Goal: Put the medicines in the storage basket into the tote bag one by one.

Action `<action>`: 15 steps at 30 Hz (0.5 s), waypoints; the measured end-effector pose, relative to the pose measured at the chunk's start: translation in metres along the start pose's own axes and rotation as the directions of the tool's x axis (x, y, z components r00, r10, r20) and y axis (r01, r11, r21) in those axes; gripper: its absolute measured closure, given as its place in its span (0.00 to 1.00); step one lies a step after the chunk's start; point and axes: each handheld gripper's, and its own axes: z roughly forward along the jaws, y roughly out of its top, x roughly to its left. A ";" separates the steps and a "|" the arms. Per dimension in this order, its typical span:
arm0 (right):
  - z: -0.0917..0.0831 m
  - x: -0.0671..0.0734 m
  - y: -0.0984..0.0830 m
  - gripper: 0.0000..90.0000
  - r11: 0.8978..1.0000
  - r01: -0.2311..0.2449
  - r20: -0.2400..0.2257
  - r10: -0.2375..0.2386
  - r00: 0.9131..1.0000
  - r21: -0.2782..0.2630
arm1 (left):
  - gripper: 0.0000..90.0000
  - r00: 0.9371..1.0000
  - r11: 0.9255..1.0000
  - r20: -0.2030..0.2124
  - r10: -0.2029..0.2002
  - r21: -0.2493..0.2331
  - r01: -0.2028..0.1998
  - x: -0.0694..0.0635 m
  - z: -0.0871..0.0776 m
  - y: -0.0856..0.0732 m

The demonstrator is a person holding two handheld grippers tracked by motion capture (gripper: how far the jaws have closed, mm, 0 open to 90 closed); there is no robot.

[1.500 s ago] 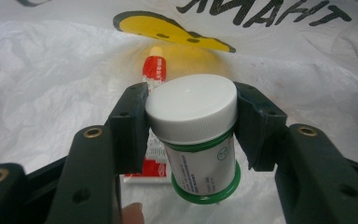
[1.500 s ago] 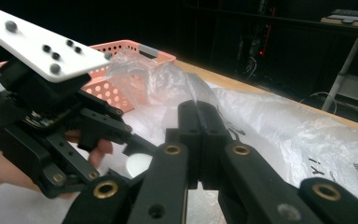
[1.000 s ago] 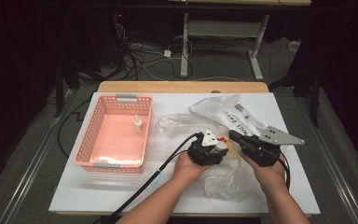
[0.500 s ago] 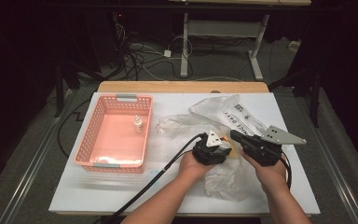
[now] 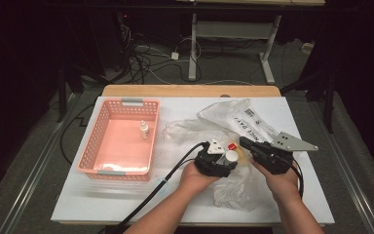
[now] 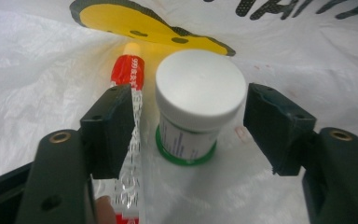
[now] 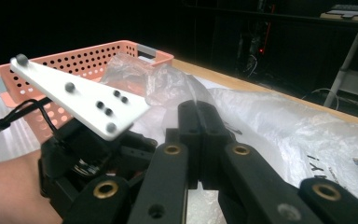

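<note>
Lower centre of the high view: the left gripper [image 5: 225, 157] had lowered, open jaws now flanking the white-capped jar [image 6: 196, 103], ready to grasp; right gripper [image 5: 247, 143] jaws closed.

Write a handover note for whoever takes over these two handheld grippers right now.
Left tongs: open, jaws either side of the small white-lidded jar with a green base, not touching it. A red-and-clear foil sachet lies beside the jar on the white plastic bag.
Right tongs: shut, apparently pinching the clear plastic bag.
Done: one small white dropper bottle stands in the pink perforated plastic basket.
Left: probably close on the jar and move it to the basket, then the sachet.
</note>
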 end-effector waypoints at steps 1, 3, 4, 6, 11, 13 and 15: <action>0.000 0.000 0.000 1.00 1.000 0.000 -0.001 0.000 1.000 0.000 | 0.32 1.000 1.000 0.006 -0.003 -0.002 0.003 0.000 -0.003 -0.001; 0.000 0.000 0.000 1.00 1.000 0.000 -0.002 0.000 1.000 0.002 | 0.29 1.000 1.000 0.015 -0.007 -0.005 0.007 0.001 -0.011 -0.003; 0.000 0.000 0.000 1.00 1.000 0.001 -0.002 -0.001 1.000 0.002 | 0.28 1.000 1.000 0.022 -0.011 -0.004 0.011 0.001 -0.014 -0.003; 0.000 0.000 0.000 1.00 1.000 0.006 -0.001 -0.006 1.000 0.004 | 0.25 1.000 1.000 0.020 -0.004 -0.012 0.005 0.001 -0.022 -0.005; 0.001 0.002 0.001 1.00 1.000 0.014 -0.002 -0.014 1.000 0.002 | 0.18 1.000 1.000 0.022 -0.018 -0.009 0.018 0.000 -0.038 -0.014; 0.001 0.002 0.000 1.00 1.000 0.011 -0.001 -0.011 1.000 0.005 | 0.17 1.000 1.000 0.018 -0.019 -0.006 0.019 0.000 -0.043 -0.018; 0.002 0.002 0.000 1.00 1.000 0.014 -0.002 -0.014 1.000 0.009 | 0.14 0.999 1.000 0.011 -0.030 0.001 0.030 0.001 -0.048 -0.022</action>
